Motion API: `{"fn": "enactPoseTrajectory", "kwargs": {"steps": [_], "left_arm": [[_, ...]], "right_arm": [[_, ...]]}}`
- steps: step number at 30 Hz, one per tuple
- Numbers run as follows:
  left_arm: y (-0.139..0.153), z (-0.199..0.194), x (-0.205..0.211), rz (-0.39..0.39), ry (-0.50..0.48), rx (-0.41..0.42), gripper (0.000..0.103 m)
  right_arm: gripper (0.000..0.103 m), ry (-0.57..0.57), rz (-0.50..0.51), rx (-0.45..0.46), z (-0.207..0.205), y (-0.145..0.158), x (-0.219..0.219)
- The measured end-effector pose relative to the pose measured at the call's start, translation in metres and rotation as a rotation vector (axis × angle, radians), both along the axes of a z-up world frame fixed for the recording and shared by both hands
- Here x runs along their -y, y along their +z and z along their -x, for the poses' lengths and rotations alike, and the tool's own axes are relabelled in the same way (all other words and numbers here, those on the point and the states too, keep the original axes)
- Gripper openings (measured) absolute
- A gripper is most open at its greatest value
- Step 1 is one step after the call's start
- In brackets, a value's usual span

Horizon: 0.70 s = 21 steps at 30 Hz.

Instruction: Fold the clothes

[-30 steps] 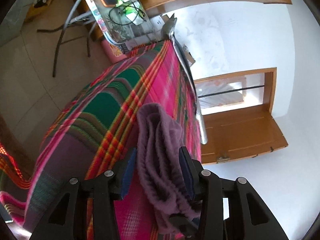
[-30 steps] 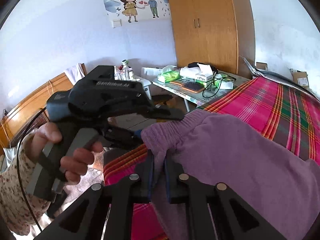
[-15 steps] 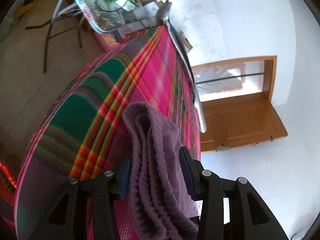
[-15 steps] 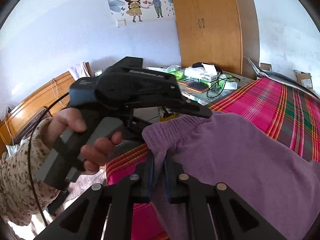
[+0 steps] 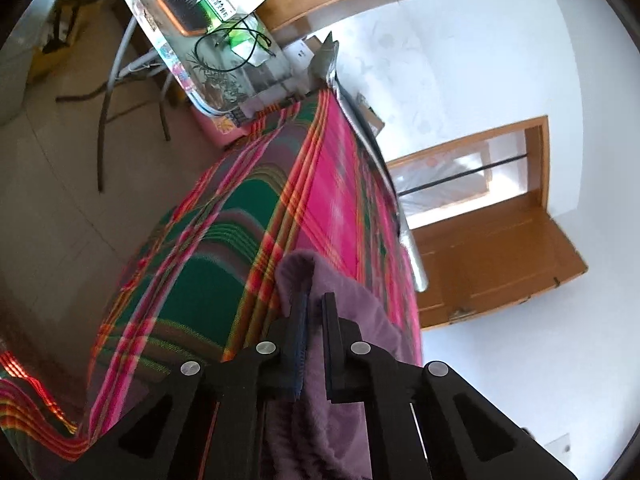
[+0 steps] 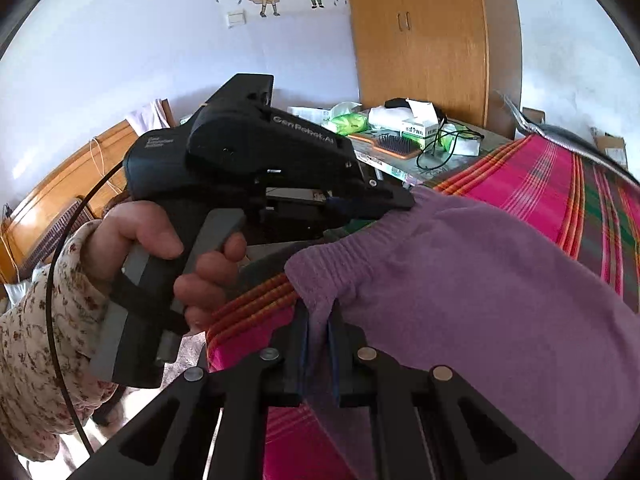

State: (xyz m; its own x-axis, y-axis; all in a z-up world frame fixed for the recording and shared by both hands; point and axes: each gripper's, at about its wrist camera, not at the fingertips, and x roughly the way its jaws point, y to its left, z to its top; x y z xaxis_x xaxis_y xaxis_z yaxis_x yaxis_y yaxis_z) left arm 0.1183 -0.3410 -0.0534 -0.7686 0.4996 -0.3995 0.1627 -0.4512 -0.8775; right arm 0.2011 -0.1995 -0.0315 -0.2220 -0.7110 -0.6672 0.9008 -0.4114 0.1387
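Note:
A purple knitted garment (image 6: 460,280) with a ribbed hem lies on the plaid bed cover (image 6: 540,176). My right gripper (image 6: 319,312) is shut on the hem's near corner, with fabric pinched between the pads. In the right wrist view the left gripper (image 6: 400,200), held by a hand (image 6: 140,236) in a floral sleeve, bites the hem's far corner. In the left wrist view my left gripper (image 5: 314,300) has its jaws closing tight on a bunched fold of the garment (image 5: 296,268), the pads pressing on the cloth. The rest of the garment hangs under the jaws.
The bed cover (image 5: 224,272) runs away to a cluttered side table (image 5: 224,68) with a hairbrush, boxes and cables. Tiled floor lies to the bed's left, a wooden door (image 5: 492,256) to the right. A wardrobe (image 6: 432,40) stands behind the table.
The left jaws, wide around the bunched hem before, have come together on it. The left gripper has pushed farther in over the hem in the right wrist view. The right grip is unchanged.

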Motion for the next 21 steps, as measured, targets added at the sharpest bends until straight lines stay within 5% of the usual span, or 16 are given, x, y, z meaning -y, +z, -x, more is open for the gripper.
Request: {"fn": "enactPoseTrajectory", "kwargs": {"steps": [5,21], "left_arm": [[0.001,-0.002,0.002,-0.037,0.007,0.034,0.028],[0.009,-0.004,-0.011,-0.091,-0.095,0.119,0.057]], "right_arm": [[0.008,-0.001,0.053,0.002,0.001,0.007,-0.011],[0.008,0.008,0.129,-0.003,0.0,0.02,-0.027]]}}
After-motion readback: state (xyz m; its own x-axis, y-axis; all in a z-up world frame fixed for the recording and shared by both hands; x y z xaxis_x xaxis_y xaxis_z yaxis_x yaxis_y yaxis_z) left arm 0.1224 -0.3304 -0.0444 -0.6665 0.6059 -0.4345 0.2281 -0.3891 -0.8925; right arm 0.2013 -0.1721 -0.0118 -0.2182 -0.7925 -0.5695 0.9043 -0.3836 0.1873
